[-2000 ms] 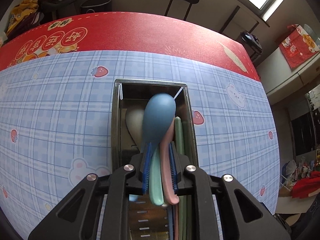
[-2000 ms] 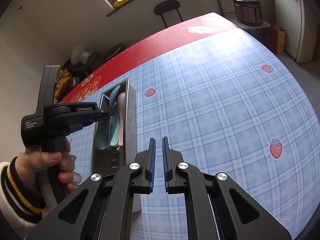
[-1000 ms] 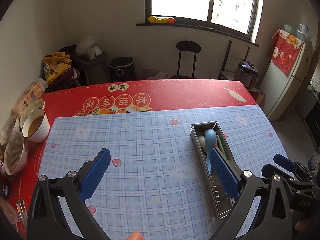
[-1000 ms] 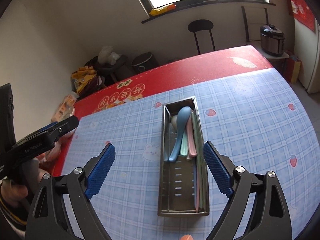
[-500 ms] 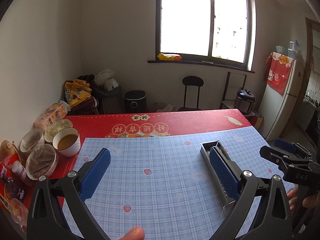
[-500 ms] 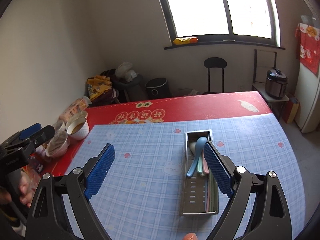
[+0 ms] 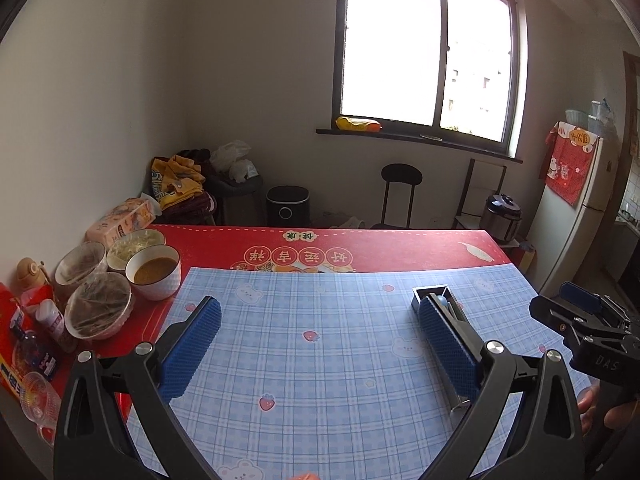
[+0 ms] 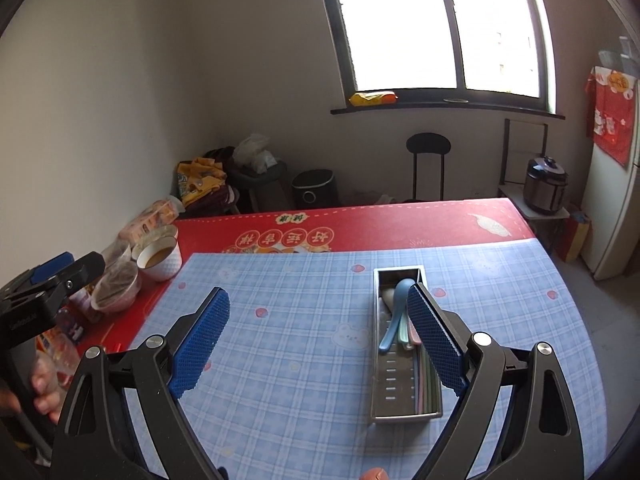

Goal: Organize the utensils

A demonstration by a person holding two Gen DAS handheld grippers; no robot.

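Steel tray (image 8: 406, 398) holds the spoons (image 8: 396, 316); both hand-held grippers (image 7: 316, 344) (image 8: 320, 340) gape wide, empty; organizing looks finished.

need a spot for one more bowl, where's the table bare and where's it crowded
Bare: the blue plaid mat between the bowls and the metal utensil tray, and the mat strip right of the tray. The red cloth behind the mat is also bare. Crowded: the table's left edge, with bowls and bottles.
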